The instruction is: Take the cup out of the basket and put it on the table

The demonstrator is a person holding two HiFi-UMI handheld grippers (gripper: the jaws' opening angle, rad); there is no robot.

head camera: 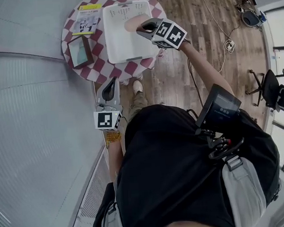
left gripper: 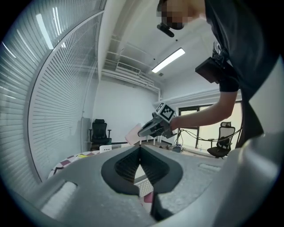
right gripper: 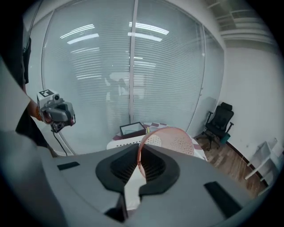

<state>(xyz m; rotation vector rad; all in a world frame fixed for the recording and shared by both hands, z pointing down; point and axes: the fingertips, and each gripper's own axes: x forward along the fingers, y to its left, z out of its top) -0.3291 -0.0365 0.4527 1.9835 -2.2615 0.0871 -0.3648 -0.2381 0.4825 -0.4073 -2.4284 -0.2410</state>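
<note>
A pale pink translucent cup (head camera: 132, 23) hangs tilted above the white basket (head camera: 110, 38), with my right gripper (head camera: 145, 28) shut on its rim. In the right gripper view the cup's wall (right gripper: 171, 141) runs between the pads, over the basket (right gripper: 120, 142) below. The basket sits on a round table (head camera: 102, 71) with a red and white checked cloth. My left gripper (head camera: 113, 82) is shut and empty, held off the table's near edge. From the left gripper view (left gripper: 140, 150) I see the right gripper (left gripper: 153, 128) and the cup (left gripper: 133, 134) in the air ahead.
A yellow-edged booklet (head camera: 86, 19) and a dark-framed picture (head camera: 80, 51) lie on the table left of the basket. Glass wall with blinds runs along the left. Office chairs (head camera: 269, 87) and cables lie on the wooden floor at the right.
</note>
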